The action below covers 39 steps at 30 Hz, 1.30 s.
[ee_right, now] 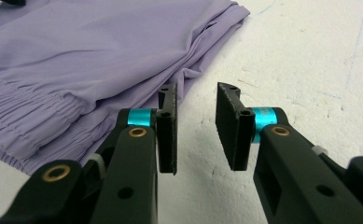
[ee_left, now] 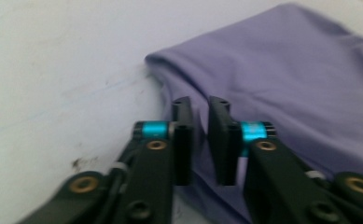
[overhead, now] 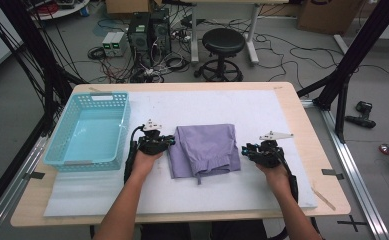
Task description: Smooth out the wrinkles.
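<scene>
Left tongs [ee_left: 201, 140] pinch the left edge of folded purple shorts [overhead: 204, 149] mid-table. Right tongs [ee_right: 195, 130] stand partly open beside the shorts' right edge, holding nothing.

- No text, label, brand, number or sign can be read in any of the views.
- The folded lilac cloth garment [overhead: 205, 149] bears no print or tag that can be made out.
- The pale turquoise plastic lattice basket [overhead: 62, 145] carries no readable marking.
</scene>
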### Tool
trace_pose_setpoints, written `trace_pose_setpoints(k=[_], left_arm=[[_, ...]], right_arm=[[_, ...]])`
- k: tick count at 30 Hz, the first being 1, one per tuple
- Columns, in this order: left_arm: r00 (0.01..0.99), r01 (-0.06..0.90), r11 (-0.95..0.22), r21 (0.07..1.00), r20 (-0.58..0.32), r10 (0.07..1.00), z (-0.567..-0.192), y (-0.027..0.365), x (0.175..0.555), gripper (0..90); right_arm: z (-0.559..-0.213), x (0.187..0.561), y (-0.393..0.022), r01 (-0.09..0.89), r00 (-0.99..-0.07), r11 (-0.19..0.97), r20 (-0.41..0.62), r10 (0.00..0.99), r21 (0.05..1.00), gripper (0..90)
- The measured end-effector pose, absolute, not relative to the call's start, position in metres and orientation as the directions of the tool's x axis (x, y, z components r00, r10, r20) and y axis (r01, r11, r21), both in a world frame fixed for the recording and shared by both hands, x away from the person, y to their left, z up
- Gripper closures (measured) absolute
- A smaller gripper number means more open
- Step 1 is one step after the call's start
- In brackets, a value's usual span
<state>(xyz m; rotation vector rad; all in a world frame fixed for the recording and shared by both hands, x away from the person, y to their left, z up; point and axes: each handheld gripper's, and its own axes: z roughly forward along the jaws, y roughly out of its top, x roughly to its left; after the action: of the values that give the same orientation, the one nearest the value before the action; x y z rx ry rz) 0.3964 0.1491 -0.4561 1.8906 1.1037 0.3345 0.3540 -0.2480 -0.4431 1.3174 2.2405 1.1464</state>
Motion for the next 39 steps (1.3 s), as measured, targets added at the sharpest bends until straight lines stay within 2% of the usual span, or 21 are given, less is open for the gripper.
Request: trace_pose_setpoints(k=[8,15,16,17,20,22,25,28,31,32,33,34,39], left_arm=[[0.538,0.563,-0.149,0.813,-0.224,0.812,-0.456,0.154,0.397,89.2],[0.514,0.570,-0.142,0.809,-0.217,0.830,-0.458,0.156,0.399,88.8],[0.503,0.573,-0.138,0.808,-0.214,0.837,-0.458,0.155,0.399,82.7],[0.494,0.578,-0.130,0.805,-0.219,0.842,-0.458,0.156,0.399,69.2],[0.459,0.596,-0.096,0.797,-0.240,0.855,-0.458,0.161,0.398,58.1],[0.454,0.613,-0.093,0.785,-0.253,0.854,-0.459,0.163,0.398,56.5],[0.457,0.632,-0.100,0.768,-0.266,0.849,-0.461,0.162,0.398,58.7],[0.473,0.633,-0.127,0.763,-0.253,0.844,-0.461,0.160,0.397,69.2],[0.479,0.640,-0.141,0.756,-0.249,0.842,-0.461,0.158,0.396,83.9],[0.475,0.643,-0.136,0.754,-0.254,0.842,-0.461,0.157,0.396,87.2],[0.474,0.648,-0.129,0.750,-0.265,0.840,-0.461,0.158,0.396,87.7],[0.472,0.654,-0.121,0.747,-0.278,0.837,-0.461,0.158,0.396,88.1],[0.482,0.669,-0.124,0.733,-0.300,0.823,-0.460,0.157,0.391,88.4]], right_arm=[[-0.445,0.355,-0.247,0.602,-0.534,0.265,0.133,0.835,0.753,69.5],[-0.446,0.355,-0.245,0.602,-0.540,0.271,0.134,0.831,0.751,69.5],[-0.446,0.355,-0.245,0.604,-0.538,0.270,0.135,0.832,0.750,68.6],[-0.446,0.355,-0.245,0.607,-0.536,0.266,0.138,0.833,0.749,67.3],[-0.446,0.355,-0.245,0.616,-0.535,0.256,0.157,0.830,0.745,64.3],[-0.447,0.355,-0.243,0.617,-0.541,0.254,0.167,0.824,0.745,62.0],[-0.447,0.354,-0.239,0.623,-0.552,0.248,0.192,0.811,0.742,58.9],[-0.449,0.354,-0.232,0.626,-0.569,0.262,0.201,0.797,0.734,59.1],[-0.454,0.355,-0.222,0.646,-0.574,0.321,0.163,0.802,0.693,65.4],[-0.454,0.353,-0.221,0.637,-0.568,0.326,0.139,0.811,0.698,73.0],[-0.454,0.352,-0.221,0.637,-0.565,0.333,0.127,0.815,0.695,86.0],[-0.454,0.352,-0.222,0.648,-0.574,0.327,0.157,0.804,0.688,89.6],[-0.452,0.348,-0.225,0.692,-0.530,0.285,0.200,0.824,0.663,90.0]])
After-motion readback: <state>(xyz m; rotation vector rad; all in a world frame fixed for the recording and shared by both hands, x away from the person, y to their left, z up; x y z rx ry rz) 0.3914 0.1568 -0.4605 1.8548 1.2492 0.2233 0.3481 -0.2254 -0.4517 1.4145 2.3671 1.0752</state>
